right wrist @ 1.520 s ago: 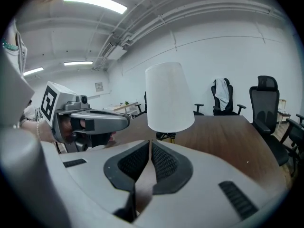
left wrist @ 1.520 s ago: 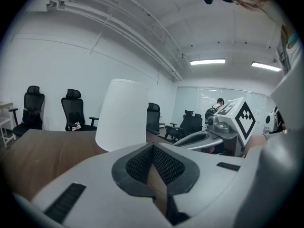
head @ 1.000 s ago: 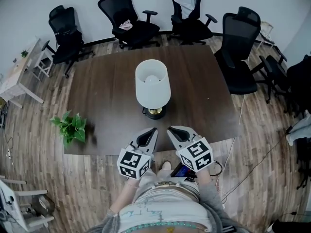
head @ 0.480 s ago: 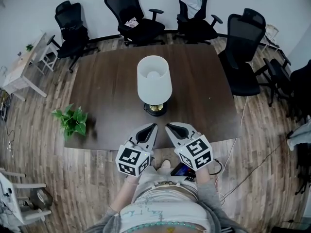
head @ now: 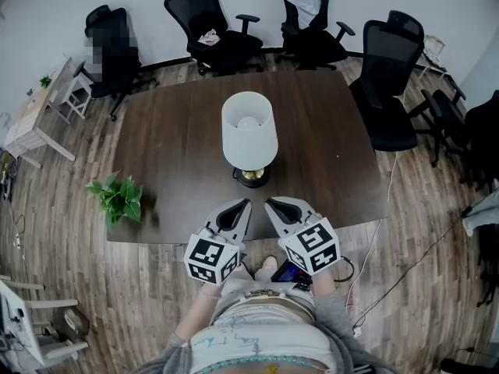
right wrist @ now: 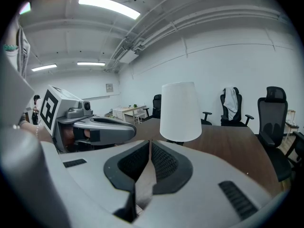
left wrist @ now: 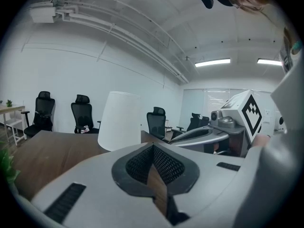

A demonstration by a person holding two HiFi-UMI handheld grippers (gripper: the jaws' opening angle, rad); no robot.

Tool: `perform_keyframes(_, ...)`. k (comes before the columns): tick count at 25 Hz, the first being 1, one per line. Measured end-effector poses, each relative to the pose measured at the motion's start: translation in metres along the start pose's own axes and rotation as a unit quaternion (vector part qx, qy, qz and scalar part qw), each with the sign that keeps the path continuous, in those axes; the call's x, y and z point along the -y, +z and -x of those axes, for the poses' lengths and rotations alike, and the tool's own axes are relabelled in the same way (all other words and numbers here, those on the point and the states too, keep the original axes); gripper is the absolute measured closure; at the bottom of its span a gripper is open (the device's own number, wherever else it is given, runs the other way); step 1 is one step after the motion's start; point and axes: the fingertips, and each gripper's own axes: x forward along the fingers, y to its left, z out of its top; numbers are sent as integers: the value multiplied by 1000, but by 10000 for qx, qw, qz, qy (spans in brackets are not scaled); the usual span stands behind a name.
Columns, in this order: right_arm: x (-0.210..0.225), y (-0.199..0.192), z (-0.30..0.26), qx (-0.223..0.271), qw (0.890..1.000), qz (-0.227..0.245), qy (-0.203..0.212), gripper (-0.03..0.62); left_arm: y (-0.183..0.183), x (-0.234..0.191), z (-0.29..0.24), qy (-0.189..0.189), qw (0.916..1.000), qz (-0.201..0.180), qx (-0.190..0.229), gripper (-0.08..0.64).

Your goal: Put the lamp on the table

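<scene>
Lamp (head: 249, 135) stands upright on the worktop (head: 171, 131), about mid-width and in the near half. Its white shade sits above a brass-coloured base (head: 251, 178) that rests flat on the wood. Nothing touches it. Left gripper (head: 246, 206) and right gripper (head: 269, 204) are side by side over the near edge of the worktop, tips angled toward each other, near the base but apart from it. Left gripper view: fingers (left wrist: 135, 164) together, nothing between them, only a sliver of wood showing past the tips; shade ahead and a little left. Right gripper view: fingers (right wrist: 166, 163) likewise together and empty; lamp ahead, free-standing. Other items: plant (head: 117, 199) at the near left corner of the worktop, well apart from the lamp; chairs (head: 214, 37) round the far side. Judgement: placing looks complete, with the lamp on the worktop, upright, no tilt visible, and neither gripper holding it. What is left, if anything, is only to draw the grippers clear. No cord or plug can be made out, so cannot say whether that needs tidying.
</scene>
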Motion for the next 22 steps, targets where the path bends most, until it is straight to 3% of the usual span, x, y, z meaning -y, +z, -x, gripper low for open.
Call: perform_keyframes(22,-18,-9,4,-111,9999,-13,-29,565,-6,3,10,-172,9998,1,-26,549)
